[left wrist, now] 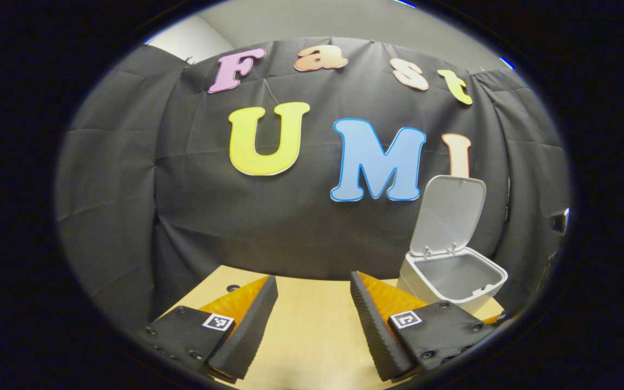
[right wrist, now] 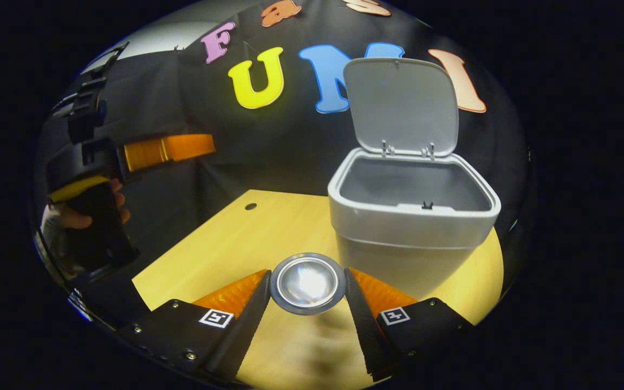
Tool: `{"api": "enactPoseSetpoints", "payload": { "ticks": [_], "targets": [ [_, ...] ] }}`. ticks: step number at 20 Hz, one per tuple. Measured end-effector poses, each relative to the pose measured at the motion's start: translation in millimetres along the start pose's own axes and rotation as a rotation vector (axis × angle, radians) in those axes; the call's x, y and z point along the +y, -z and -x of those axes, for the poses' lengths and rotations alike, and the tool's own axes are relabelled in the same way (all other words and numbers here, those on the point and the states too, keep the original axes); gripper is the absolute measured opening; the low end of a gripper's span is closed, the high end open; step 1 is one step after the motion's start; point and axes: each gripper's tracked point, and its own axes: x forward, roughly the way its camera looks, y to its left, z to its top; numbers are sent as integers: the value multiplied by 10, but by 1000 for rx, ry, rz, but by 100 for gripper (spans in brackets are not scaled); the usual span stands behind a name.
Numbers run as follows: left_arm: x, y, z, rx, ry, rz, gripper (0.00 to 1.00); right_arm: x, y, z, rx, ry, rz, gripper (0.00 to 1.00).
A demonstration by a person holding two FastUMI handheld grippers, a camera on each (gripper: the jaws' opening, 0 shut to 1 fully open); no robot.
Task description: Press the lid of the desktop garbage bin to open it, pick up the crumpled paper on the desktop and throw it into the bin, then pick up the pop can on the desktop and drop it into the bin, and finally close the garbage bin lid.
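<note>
Your right gripper (right wrist: 307, 287) clamps the pop can (right wrist: 307, 284) — end-on, axis forward; open bin (right wrist: 414, 216) at one o'clock, just beyond. Left gripper (left wrist: 313, 303) released.

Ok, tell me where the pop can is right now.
In the right gripper view, the pop can sits between the right gripper fingers, end-on, just before the open bin.

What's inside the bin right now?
The bin stands open, lid up. Its grey inner walls show bare in both views, with no paper seen. The bottom is hidden by the front rim, so contents there cannot be told.
</note>
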Motion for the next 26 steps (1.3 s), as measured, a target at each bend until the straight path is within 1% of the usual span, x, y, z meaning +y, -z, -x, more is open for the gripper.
{"api": "enactPoseSetpoints", "payload": {
  "ticks": [3, 7, 10, 13, 16, 18, 20, 23, 26],
  "targets": [
    [-6, 4, -1, 1, -1, -1, 89, 138, -278, 47, -64, -44, -7, 83],
    [4, 3, -6, 1, -2, 1, 89, 296, -756, 178, -162, -94, -13, 83],
    [16, 18, -14, 2, -3, 2, 89, 331, -1171, 293, -245, -109, -23, 83],
    [22, -1, -22, 2, -5, 5, 89, 240, -1510, 337, -326, -108, -65, 83],
    [53, 19, -35, 3, -10, 6, 89, 48, -1788, 393, -400, -85, -132, 83],
    [72, 23, -46, 5, -12, 3, 89, -132, -1885, 413, -429, -56, -166, 83],
    [86, 31, -65, 7, -12, 1, 89, -328, -1891, 407, -439, -12, -177, 82],
    [84, 29, -93, 12, -11, -2, 89, -594, -1849, 418, -440, 63, -162, 83],
    [77, 65, -136, 17, -6, -8, 89, -792, -1791, 415, -431, 119, -156, 83]
  ]
}}
